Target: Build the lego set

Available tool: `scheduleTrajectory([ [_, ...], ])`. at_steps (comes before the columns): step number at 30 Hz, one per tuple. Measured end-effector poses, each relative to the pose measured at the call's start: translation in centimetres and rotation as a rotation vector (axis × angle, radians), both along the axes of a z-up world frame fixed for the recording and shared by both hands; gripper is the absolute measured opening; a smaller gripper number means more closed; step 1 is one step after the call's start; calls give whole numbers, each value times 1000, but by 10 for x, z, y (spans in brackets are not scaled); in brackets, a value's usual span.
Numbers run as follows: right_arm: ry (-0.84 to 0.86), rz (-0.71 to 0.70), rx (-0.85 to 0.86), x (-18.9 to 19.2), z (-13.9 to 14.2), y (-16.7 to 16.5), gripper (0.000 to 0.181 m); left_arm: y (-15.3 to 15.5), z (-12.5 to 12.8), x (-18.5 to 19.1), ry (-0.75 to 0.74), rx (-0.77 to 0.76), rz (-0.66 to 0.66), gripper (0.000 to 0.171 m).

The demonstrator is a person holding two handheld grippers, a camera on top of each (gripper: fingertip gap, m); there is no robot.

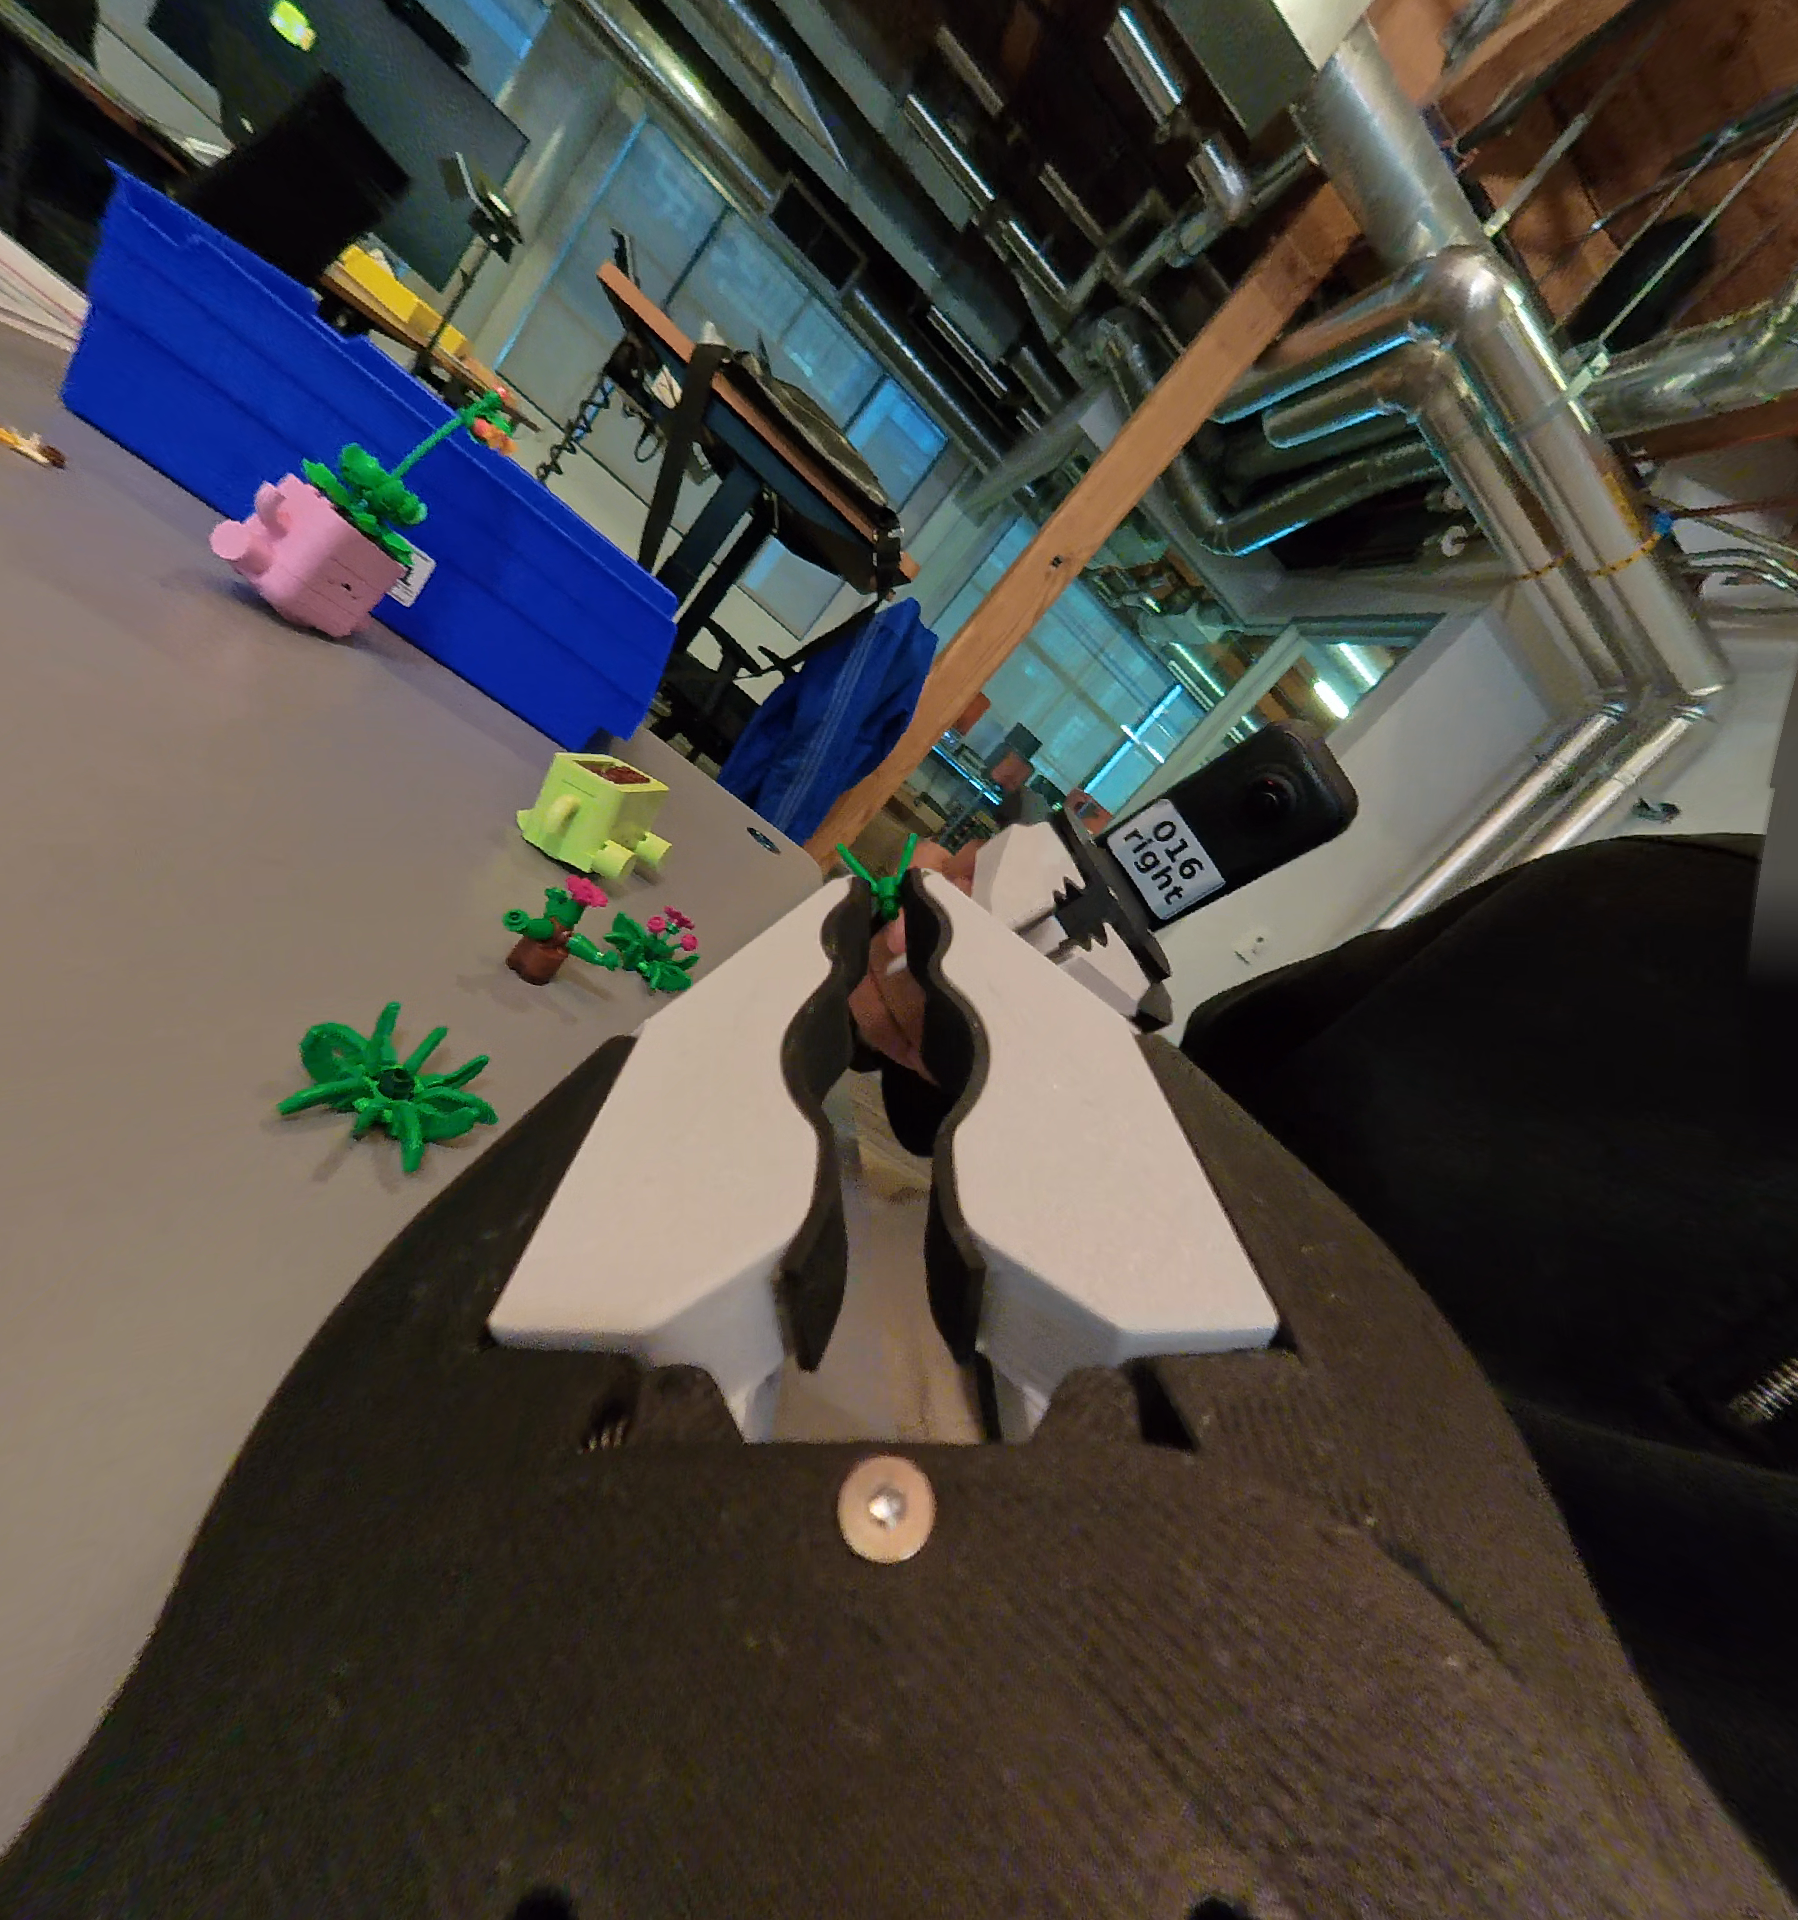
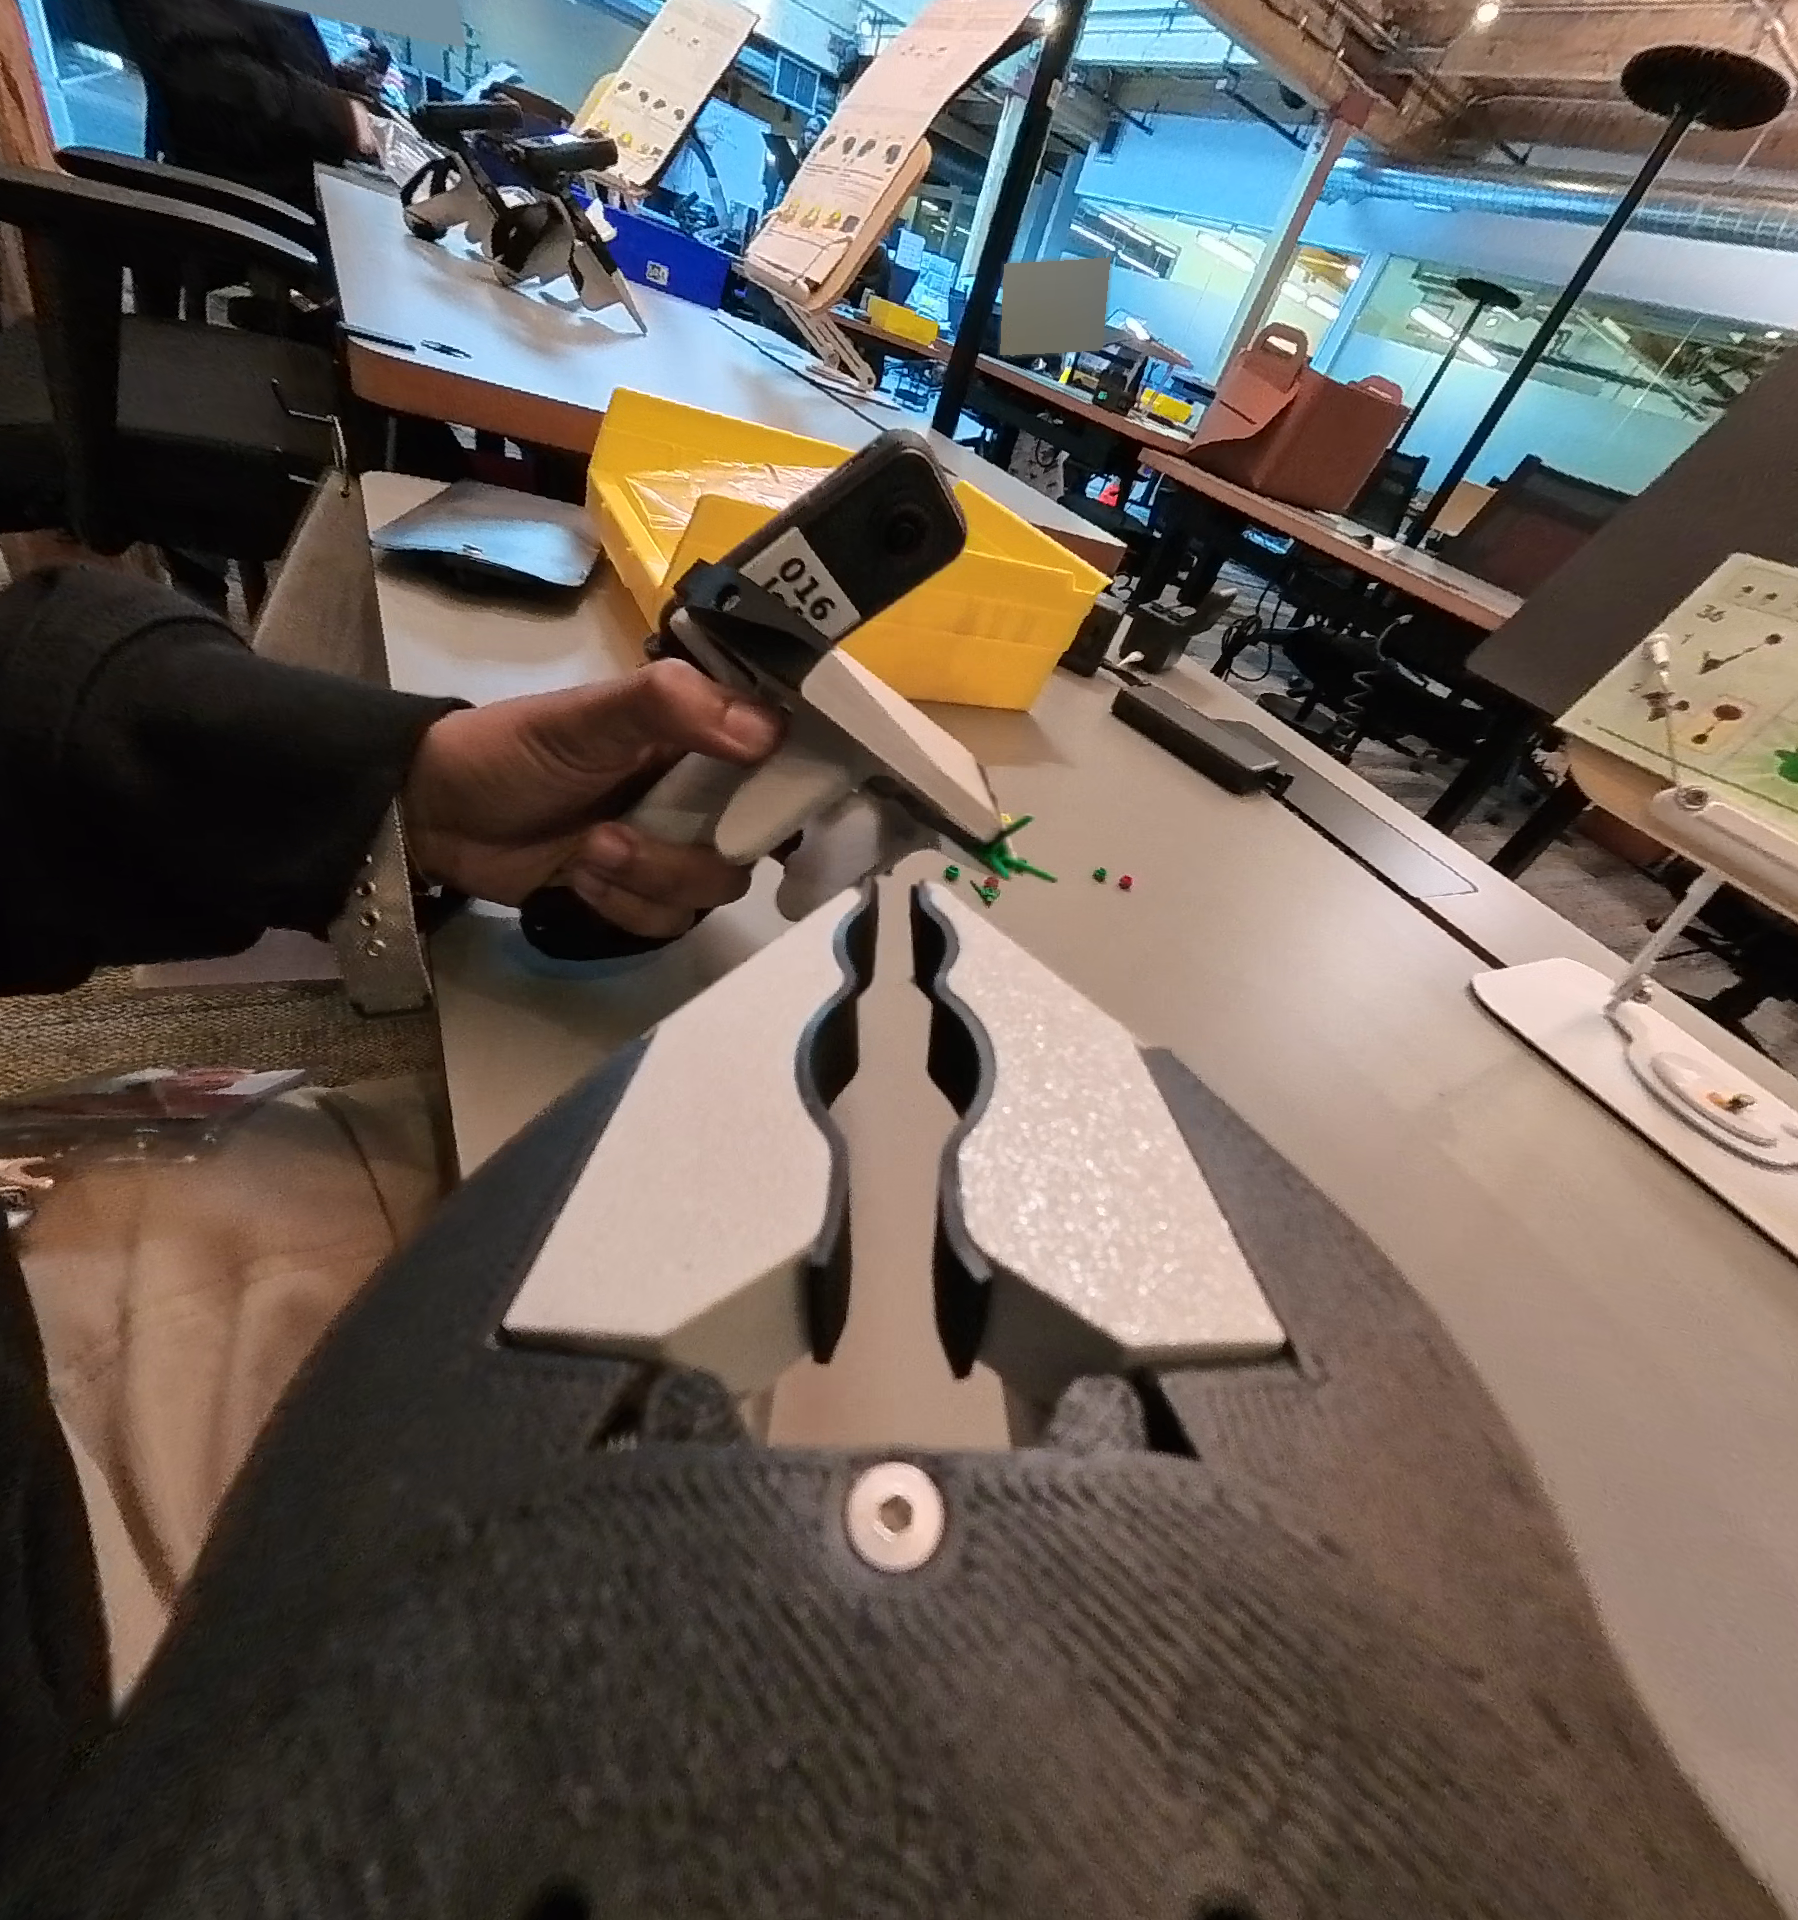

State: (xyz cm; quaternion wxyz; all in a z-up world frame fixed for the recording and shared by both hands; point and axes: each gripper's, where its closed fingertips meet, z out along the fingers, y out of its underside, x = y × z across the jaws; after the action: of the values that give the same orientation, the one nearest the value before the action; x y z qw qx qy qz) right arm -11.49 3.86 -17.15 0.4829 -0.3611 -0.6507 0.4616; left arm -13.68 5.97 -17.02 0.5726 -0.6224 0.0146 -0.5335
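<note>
My left gripper [image 1: 882,894] is shut on a small green stem piece [image 1: 882,883] that sticks out of its tips. It hangs in the air off the table's edge. In the right wrist view a hand holds this left gripper [image 2: 988,831], with the green piece [image 2: 1009,844] just above the grey table [image 2: 1290,1143]. My right gripper [image 2: 895,896] is empty, its jaws a narrow gap apart, and it points at the left one. On the table stand a pink pot with a plant [image 1: 323,561], a lime pot [image 1: 588,810], a small brown pot with flowers [image 1: 547,945], a flower sprig [image 1: 656,940] and a green leafy piece [image 1: 391,1086].
A blue bin [image 1: 355,416] stands behind the pink pot. A yellow bin [image 2: 874,582] is at the table's far end. An instruction booklet on a white stand [image 2: 1757,717] is at the right. Small loose pieces [image 2: 1108,878] lie near the left gripper's tip. A black adapter [image 2: 1196,738] lies beyond. Only a small space, under 4 cm, lies between the two pairs of fingers. The lime pot [image 1: 588,810] is about 25 cm from both grippers' fingertips.
</note>
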Motion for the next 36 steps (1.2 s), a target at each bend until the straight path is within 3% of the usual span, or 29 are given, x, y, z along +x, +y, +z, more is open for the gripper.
scheduleTrajectory([
  [7, -34, 19, -6, -1, -6, -10, 2, 3, -4, -9, 31, -15, 65, 4],
  [20, -23, -56, -99, 15, -2, 14, 0, 2, 0, -10, 37, 7, 74, 4],
  [36, -12, -60, -128, 15, -3, 18, 0, 2, 0, -7, 43, 14, 66, 4],
])
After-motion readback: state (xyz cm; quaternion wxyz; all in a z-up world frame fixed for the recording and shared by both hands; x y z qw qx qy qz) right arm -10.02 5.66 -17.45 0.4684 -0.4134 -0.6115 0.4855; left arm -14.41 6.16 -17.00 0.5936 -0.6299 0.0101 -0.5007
